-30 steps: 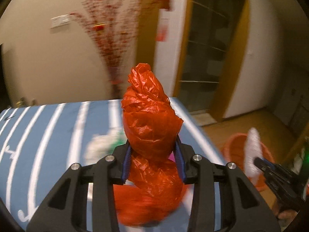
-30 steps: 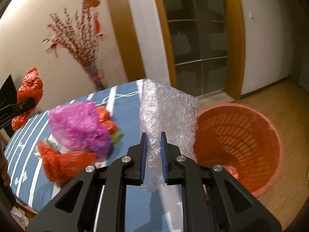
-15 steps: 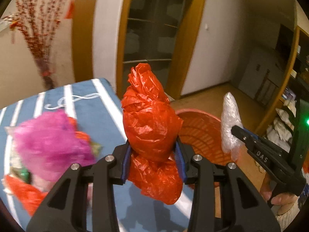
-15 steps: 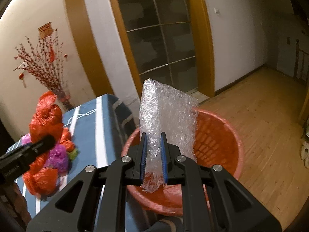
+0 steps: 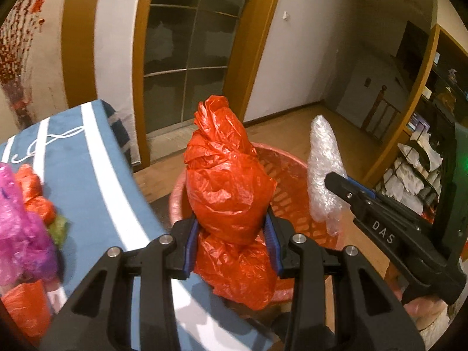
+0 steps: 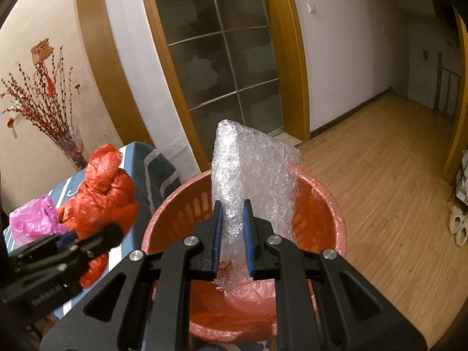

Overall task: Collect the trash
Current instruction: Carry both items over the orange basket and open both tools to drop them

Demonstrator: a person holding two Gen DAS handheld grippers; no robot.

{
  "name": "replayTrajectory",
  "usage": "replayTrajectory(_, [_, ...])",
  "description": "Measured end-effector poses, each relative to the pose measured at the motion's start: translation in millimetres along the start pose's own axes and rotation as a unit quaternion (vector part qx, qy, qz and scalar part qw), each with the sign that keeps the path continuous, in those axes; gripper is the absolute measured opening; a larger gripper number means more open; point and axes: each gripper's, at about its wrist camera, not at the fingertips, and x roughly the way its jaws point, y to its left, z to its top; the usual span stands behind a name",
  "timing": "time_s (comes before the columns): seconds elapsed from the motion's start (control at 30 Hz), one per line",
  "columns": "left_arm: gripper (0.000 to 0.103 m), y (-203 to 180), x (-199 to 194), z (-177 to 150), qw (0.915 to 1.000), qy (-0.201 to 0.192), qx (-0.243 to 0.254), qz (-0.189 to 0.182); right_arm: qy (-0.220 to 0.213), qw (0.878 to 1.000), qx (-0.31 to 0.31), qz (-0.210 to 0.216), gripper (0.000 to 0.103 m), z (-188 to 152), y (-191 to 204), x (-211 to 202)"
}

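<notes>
My left gripper (image 5: 232, 234) is shut on a crumpled red plastic bag (image 5: 228, 187), held over the near rim of a red-orange laundry-style basket (image 5: 289, 181) that stands on the floor beside the table. My right gripper (image 6: 232, 228) is shut on a sheet of clear bubble wrap (image 6: 257, 172), which hangs above the basket's (image 6: 321, 213) open mouth. In the left wrist view the right gripper (image 5: 333, 180) and its bubble wrap (image 5: 323, 169) show at right. In the right wrist view the left gripper (image 6: 93, 237) and the red bag (image 6: 105, 196) show at left.
A table with a blue, white-striped cloth (image 5: 84, 175) carries a pink bag (image 5: 20, 228), more red bags (image 5: 32, 190) and a green scrap. Behind are a glass-paned door (image 6: 225, 58), a vase of red branches (image 6: 44, 99) and wooden flooring (image 6: 395, 175). Shelves (image 5: 421, 169) stand at right.
Both grippers swung right, from over the table to the basket beside it. The red bag and the bubble wrap stayed gripped, and the basket now fills the middle of both views.
</notes>
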Motion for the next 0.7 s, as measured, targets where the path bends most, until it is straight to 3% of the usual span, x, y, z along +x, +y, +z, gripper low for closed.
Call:
replayTrajectory(0.1, [0.041,-3.8,11.0,-0.1,1.0,0.008,0.001,-0.003,0.001,1.0,0.008,0.003,0.013,2.8,-5.1,3.4])
replayTrajectory(0.3, [0.056,-3.8,27.0,-5.5,0.9997,0.023,0.002,0.006,0.006,1.0,0.025,0.011,0.018,4.2,-17.1,8.0])
replayTrajectory(0.5, [0.065,8.0,24.8,-14.2,0.9992,0.028,-0.011,0.025,0.01,0.999,0.034,0.013,0.045,-0.4,-20.8,6.5])
replayTrajectory(0.6, [0.074,13.9,10.8,-19.7,0.9988,0.016,-0.014,0.043,0.007,0.999,0.032,0.006,0.065,-2.1,-18.9,4.4])
replayTrajectory(0.7, [0.082,20.2,-7.8,-27.7,0.9979,0.001,-0.012,0.064,-0.002,1.0,0.017,-0.007,0.072,-5.0,-13.1,-0.3])
